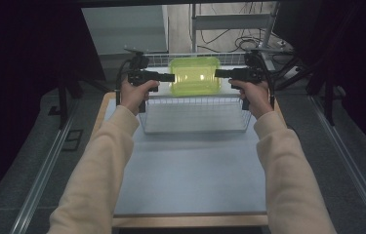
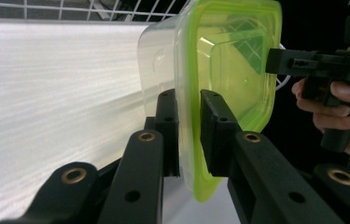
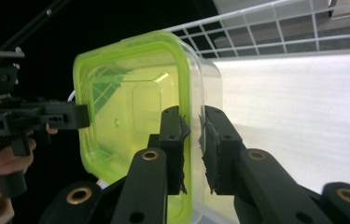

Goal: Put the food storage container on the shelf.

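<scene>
I saw a clear plastic container with a translucent lime-green lid, rounded corners, held in the air above a white wire basket at the far end of the bench. From the left, my left hand-held gripper reached in level, its jaws clamped on the container's left rim. From the right, my right hand-held gripper mirrored it, jaws clamped on the opposite rim. Both forearms, in cream sleeves, stretched forward, fists upright around the handles. The container's long axis ran left to right between the grippers, and its lid faced up and tipped toward me.
</scene>
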{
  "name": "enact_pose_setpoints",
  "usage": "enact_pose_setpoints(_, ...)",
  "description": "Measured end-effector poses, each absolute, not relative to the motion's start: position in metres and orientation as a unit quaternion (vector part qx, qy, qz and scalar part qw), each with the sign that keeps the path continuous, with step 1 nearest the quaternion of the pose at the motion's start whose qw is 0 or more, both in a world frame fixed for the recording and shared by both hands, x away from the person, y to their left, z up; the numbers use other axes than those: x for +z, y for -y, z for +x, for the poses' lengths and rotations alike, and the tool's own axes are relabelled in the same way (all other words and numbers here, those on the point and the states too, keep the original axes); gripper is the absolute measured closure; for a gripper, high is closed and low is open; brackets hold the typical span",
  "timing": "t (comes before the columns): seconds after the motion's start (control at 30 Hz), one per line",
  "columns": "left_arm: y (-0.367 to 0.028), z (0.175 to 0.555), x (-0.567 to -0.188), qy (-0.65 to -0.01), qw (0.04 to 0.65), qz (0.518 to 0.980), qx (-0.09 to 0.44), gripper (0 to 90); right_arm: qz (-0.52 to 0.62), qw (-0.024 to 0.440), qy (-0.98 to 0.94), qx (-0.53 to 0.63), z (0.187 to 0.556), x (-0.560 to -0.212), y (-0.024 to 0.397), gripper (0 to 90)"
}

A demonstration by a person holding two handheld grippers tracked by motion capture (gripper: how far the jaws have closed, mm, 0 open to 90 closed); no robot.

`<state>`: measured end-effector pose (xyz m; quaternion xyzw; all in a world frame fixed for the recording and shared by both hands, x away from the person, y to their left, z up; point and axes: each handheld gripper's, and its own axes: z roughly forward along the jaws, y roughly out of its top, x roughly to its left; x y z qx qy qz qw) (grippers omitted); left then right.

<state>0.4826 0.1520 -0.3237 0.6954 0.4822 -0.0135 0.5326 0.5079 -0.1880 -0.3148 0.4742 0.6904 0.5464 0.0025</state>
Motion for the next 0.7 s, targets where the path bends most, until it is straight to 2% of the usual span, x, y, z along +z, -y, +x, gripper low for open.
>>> enact_pose_setpoints(0.07, -0.151, 0.487, -0.324, -0.487, 0.527, 0.696, -0.004, 73.9, 0.476, 0.007, -0.69, 0.545, 0.511, -0.316, 0.186, 71.4)
enact_pose_setpoints(0.2, -0.147, 0.495, -0.328, -0.499, 0.526, 0.689, 0.003, 63.9, 0.472, 0.046, -0.707, 0.524, 0.513, -0.32, 0.178, 62.2)
enact_pose_setpoints(0.33, -0.145, 0.498, -0.333, -0.49, 0.527, 0.694, 0.011, 41.8, 0.475, 0.054, -0.706, 0.523, 0.515, -0.327, 0.179, 56.4)
enact_pose_setpoints(0.43, -0.146, 0.497, -0.332, -0.484, 0.531, 0.696, 0.008, 18.1, 0.474, 0.06, -0.7, 0.531, 0.513, -0.327, 0.183, 51.4)
enact_pose_setpoints(0.47, -0.148, 0.494, -0.33, -0.484, 0.531, 0.695, 0.018, 14.8, 0.473, 0.062, -0.699, 0.533, 0.511, -0.326, 0.184, 48.6)
enact_pose_setpoints(0.57, -0.159, 0.48, -0.325, -0.477, 0.527, 0.701, 0.049, 11.0, 0.458, 0.088, -0.692, 0.551, 0.496, -0.318, 0.192, 43.7)
enact_pose_setpoints(0.7, -0.168, 0.447, -0.321, -0.454, 0.536, 0.708, 0.07, 10.9, 0.407, 0.124, -0.707, 0.565, 0.462, -0.313, 0.204, 39.1)
